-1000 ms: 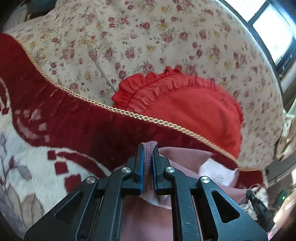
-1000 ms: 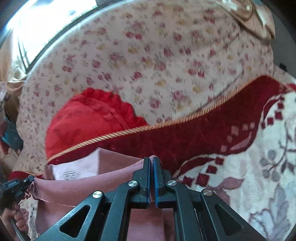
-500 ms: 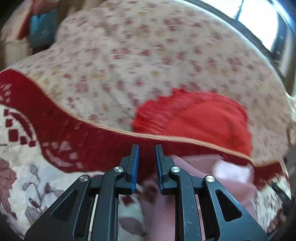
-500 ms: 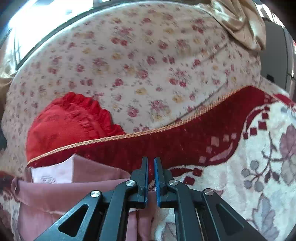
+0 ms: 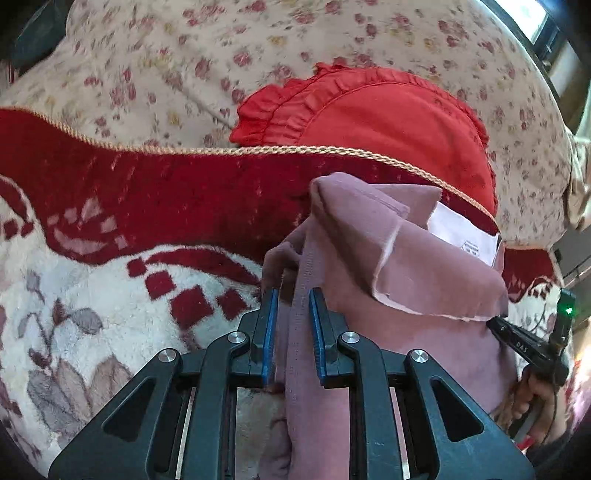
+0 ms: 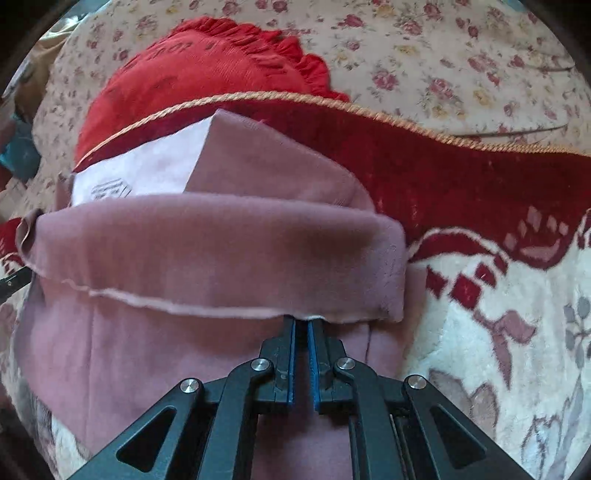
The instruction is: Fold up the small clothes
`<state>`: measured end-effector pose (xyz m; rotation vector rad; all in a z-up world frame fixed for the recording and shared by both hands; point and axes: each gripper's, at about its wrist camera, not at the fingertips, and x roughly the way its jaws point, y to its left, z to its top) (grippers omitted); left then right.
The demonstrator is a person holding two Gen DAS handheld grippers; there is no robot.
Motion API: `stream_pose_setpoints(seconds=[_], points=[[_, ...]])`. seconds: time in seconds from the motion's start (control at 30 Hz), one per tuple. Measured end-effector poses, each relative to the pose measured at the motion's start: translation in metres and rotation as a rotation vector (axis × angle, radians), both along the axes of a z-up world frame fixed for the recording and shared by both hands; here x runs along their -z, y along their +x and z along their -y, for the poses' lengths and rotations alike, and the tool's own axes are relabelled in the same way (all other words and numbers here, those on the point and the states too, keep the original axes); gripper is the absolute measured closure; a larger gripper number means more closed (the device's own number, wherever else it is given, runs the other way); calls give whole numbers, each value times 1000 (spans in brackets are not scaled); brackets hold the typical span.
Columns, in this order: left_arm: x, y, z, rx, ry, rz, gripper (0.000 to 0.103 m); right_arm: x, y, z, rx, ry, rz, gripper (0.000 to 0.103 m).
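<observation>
A dusty-pink garment lies on the blanket, its top flap folded over toward me, with a white label patch showing behind it. My left gripper stands slightly open at the garment's left side. A folded edge runs loosely between its blue pads. My right gripper is shut on the flap's pale hem. In the left wrist view the right gripper pinches the flap's raised right corner, with a hand behind it. The left gripper's tip shows at the right wrist view's left edge.
The garment rests on a red and cream patterned blanket edged with gold cord. A red ruffled cushion sits just behind, on a floral bedsheet. A window is at the far right.
My left gripper let go of the garment's edge, opened a little and dropped toward the fabric. My right gripper came down and toward me, drawing the flap over the garment.
</observation>
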<state>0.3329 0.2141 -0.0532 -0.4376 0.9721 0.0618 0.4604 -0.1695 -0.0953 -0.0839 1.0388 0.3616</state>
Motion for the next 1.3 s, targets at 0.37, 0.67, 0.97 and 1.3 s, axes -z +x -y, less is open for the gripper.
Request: stream_pose_setpoints(seconds=[0.37,0.67,0.97,1.3], points=[[-5,48,17,72,-66,94,88,-10,1,12,60,92,19,98],[-24,21,-20,-144,-67,221,88,-50,0,49,163,277,259,98],[-3,21,132,628,133,59,88,-24,-30,-7,-133,126,-46,98],[-15,71,124,405,148,139,88,-27,-25,-61,-151,-6,22,98]])
